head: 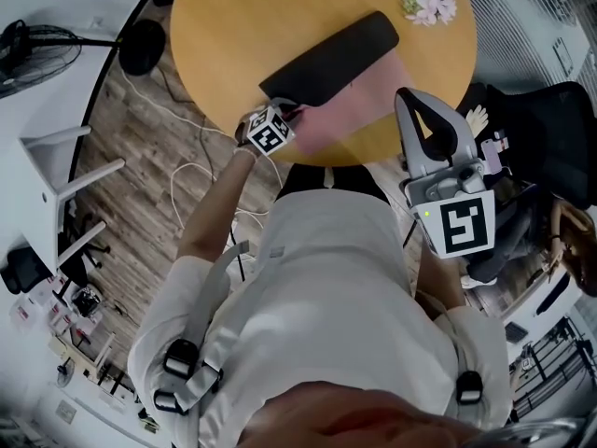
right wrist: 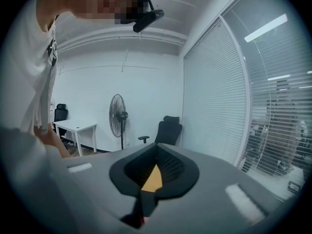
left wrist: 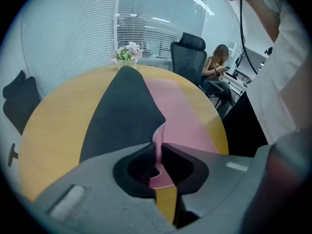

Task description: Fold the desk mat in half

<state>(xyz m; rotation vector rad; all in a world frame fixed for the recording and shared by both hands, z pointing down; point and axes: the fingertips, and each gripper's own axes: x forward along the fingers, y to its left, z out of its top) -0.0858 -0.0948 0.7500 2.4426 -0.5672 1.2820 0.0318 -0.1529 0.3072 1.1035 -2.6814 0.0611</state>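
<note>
Pinching desk mat edge, table 6 o'clock: left gripper | right gripper: clenched empty, 4 o'clock, aloft

I see a plank floor at the head view's left and a round yellow table at the top. In the right gripper view, a white desk, standing fan and black office chair line a white wall, with blinds on the right.

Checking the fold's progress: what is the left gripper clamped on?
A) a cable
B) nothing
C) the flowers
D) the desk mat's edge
D: in the left gripper view, the left gripper pinches the desk mat by its upturned pink edge, above the yellow table.
</note>
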